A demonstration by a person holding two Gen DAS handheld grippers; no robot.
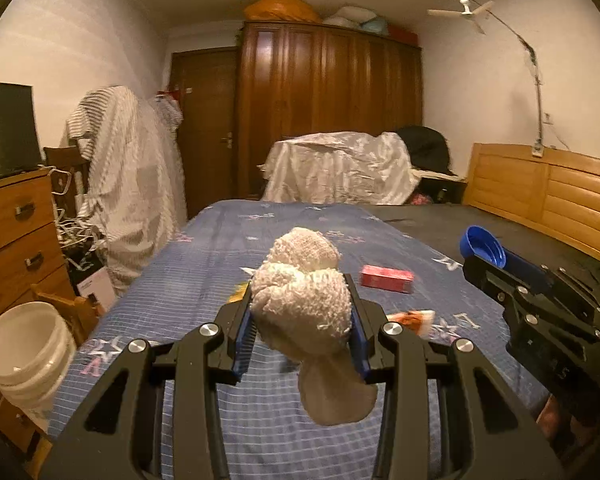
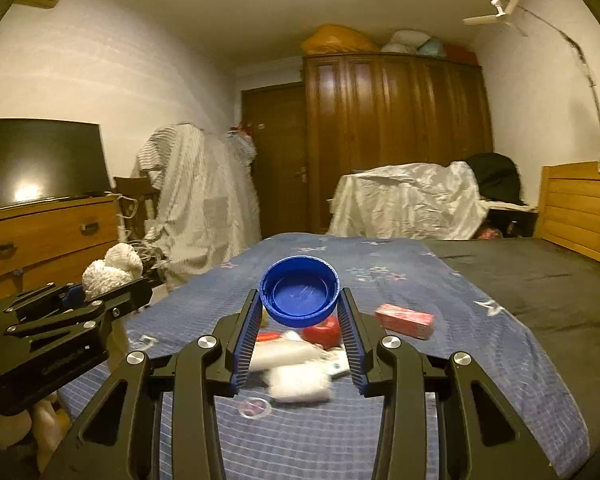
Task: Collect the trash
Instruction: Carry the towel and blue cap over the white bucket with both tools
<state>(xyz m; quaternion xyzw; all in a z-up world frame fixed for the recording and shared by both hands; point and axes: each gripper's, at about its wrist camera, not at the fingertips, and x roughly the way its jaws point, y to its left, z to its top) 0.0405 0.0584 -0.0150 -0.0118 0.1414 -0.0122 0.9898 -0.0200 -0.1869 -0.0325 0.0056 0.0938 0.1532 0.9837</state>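
Note:
My left gripper [image 1: 302, 288] is shut on a bundled white sock [image 1: 304, 300], held above the blue bedsheet [image 1: 204, 264]; the sock's loose end hangs below the jaws. My right gripper [image 2: 300, 300] is shut on a round blue lid [image 2: 299, 290], its hollow side facing the camera. Each gripper shows in the other's view: the right one with the lid [image 1: 482, 246] at the right edge, the left one with the sock [image 2: 112, 270] at the left. On the sheet lie a red box [image 2: 405, 320], a red cap [image 2: 322, 332], white wrappers [image 2: 296, 376] and a clear ring [image 2: 254, 406].
A white bucket [image 1: 28, 356] stands on the floor left of the bed, beside a wooden dresser [image 1: 16, 220] with a dark screen on top. Cloth-covered furniture [image 1: 336, 168], a wardrobe [image 1: 328, 108] and a wooden headboard [image 1: 548, 196] ring the bed.

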